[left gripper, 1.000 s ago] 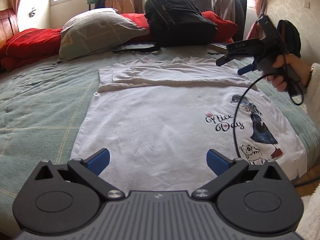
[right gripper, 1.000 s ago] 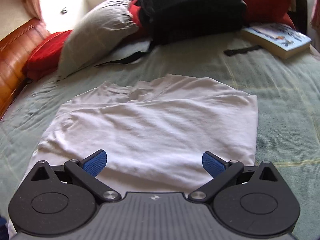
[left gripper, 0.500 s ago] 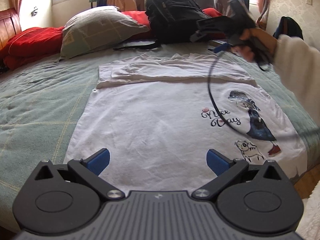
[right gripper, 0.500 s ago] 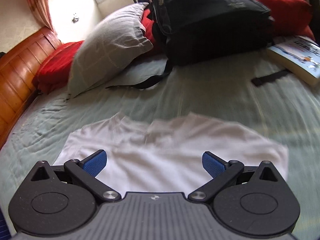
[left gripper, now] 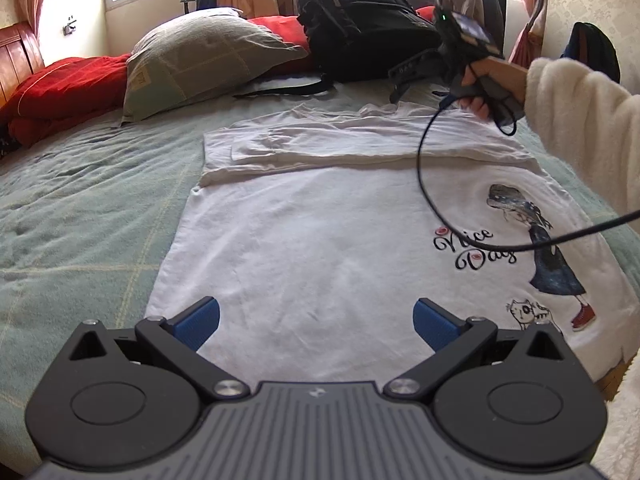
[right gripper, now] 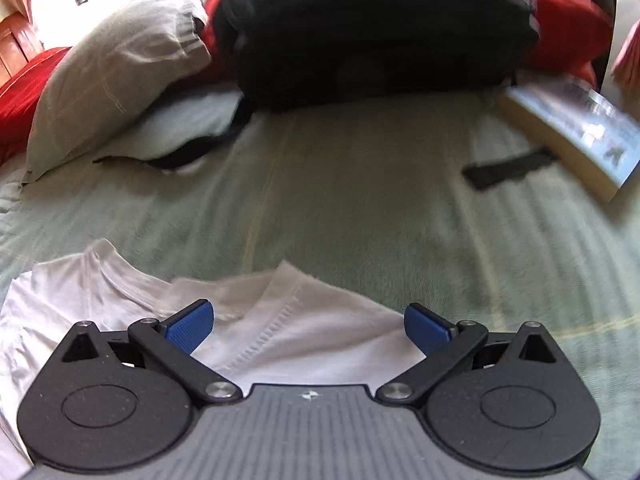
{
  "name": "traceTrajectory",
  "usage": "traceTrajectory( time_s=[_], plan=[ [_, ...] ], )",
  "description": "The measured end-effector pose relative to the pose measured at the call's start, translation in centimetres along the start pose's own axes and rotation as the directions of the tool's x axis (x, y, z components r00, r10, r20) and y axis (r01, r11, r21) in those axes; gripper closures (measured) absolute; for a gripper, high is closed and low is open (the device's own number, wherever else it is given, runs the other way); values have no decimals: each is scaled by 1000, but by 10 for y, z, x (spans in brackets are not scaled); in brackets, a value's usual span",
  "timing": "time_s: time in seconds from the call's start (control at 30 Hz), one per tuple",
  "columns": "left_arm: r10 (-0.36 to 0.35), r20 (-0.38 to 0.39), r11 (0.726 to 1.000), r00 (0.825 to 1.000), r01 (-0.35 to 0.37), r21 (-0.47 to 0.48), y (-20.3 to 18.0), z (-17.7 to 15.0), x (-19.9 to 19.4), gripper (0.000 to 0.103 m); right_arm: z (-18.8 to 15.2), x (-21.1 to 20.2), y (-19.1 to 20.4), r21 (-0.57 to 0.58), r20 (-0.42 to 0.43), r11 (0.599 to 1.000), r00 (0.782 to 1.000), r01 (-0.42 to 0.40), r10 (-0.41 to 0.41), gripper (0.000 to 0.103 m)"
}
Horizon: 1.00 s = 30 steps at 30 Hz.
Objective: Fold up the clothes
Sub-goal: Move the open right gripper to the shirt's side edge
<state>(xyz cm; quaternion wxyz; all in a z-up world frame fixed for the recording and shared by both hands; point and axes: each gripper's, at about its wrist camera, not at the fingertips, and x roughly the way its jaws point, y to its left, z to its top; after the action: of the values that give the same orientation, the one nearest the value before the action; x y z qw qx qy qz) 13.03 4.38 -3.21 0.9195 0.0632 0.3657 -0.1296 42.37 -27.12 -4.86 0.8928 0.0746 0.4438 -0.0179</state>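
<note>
A white T-shirt with a "Nice Day" girl print lies flat on the green bedspread, its far part folded over into a band. My left gripper hovers open over the shirt's near hem, empty. In the left wrist view a hand in a cream sleeve holds my right gripper above the shirt's far right edge. The right wrist view shows that gripper open, its blue pads on either side of the shirt's collar edge, nothing pinched.
A black backpack, a grey pillow and red bedding crowd the head of the bed. A book and a black strap lie at the far right. A black cable loops over the shirt.
My right gripper has moved away across the shirt to its far collar edge and dropped lower. The left gripper has stayed open over the near hem, drifting slightly.
</note>
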Motion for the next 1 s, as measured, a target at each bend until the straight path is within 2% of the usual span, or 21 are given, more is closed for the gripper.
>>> traceTrajectory(
  time_s=[0.1,0.17,0.37,0.43,0.57,0.73,0.9,1.0],
  plan=[
    [-17,0,1000,1000,17,1,1,2,4,1,0,-2,23,-69,-40,997,999,-27,24,0],
    [-21,-5,1000,1000,21,0,1,1,6,1,0,8,34,-93,-55,996,998,6,-11,0],
    [-5,-5,1000,1000,5,-9,6,-2,1,1,13,28,27,-28,-19,993,993,113,-113,0],
    [3,-2,1000,1000,-3,-6,8,-3,-1,1,16,23,23,-9,-12,995,995,103,-104,0],
    [16,4,1000,1000,-17,15,9,-3,-4,1,8,-19,25,-73,5,997,1000,20,-20,0],
    [44,31,996,999,-47,73,7,-3,-19,1,-18,-96,19,-165,23,983,996,-79,84,0],
    [82,87,984,993,-94,150,5,-3,-49,1,-66,-173,16,-259,58,958,989,-119,138,0],
    [63,122,976,991,-87,199,2,-3,-65,1,-105,-210,17,-306,90,940,978,-150,186,0]
  ],
)
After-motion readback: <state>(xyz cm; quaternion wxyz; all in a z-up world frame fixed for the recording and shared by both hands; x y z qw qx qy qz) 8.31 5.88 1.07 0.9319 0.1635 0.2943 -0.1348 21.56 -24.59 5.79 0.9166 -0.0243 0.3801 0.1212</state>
